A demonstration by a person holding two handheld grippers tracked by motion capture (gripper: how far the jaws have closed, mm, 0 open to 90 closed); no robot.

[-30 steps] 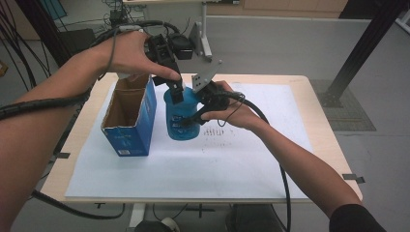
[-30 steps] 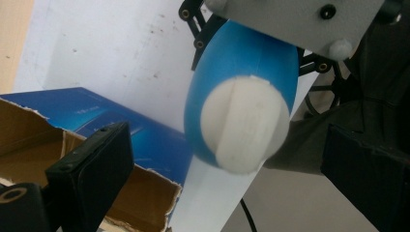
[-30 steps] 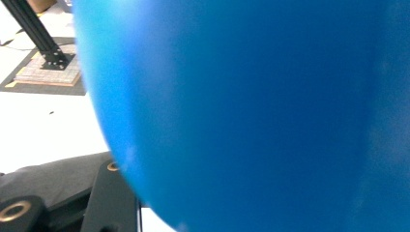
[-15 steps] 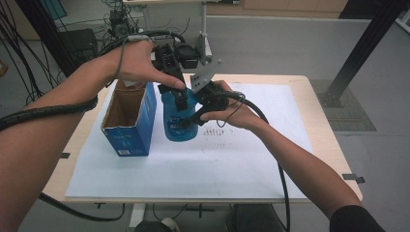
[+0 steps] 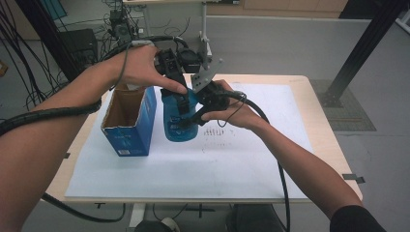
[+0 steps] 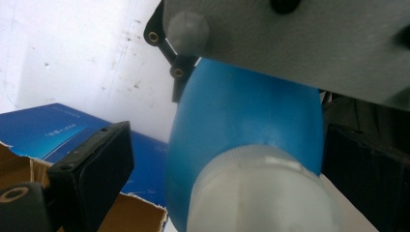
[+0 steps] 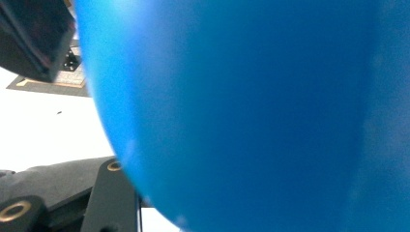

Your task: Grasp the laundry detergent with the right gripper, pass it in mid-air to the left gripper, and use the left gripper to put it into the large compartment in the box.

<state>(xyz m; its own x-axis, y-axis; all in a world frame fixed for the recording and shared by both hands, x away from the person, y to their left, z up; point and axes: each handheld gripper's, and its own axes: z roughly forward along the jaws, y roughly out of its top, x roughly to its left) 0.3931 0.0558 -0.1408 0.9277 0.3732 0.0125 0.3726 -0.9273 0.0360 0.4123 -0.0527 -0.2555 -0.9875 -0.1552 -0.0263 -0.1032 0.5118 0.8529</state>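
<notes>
Since the earlier frames, my left gripper (image 5: pixel 180 104) has come down from above the bottle's top to sit lower over the blue bottle (image 5: pixel 180 121), while my right gripper (image 5: pixel 200 115) has kept its place against the bottle's side.

From the left gripper view I see the bottle (image 6: pixel 246 125) standing between my two black jaws, its pale translucent cap (image 6: pixel 263 193) nearest the camera. Both jaws stand off the cap with a gap on either side, so I read them as open around it. The open cardboard box (image 6: pixel 67 140) lies just beyond the jaw on the left of that view.

In the right gripper view the bottle's blue wall (image 7: pixel 251 111) is pressed up close between my jaws; they are clamped on its body.

From above, the bottle stands upright on the white sheet (image 5: pixel 193 169) covering the table (image 5: pixel 333 150), just beside the box (image 5: pixel 130 123).
</notes>
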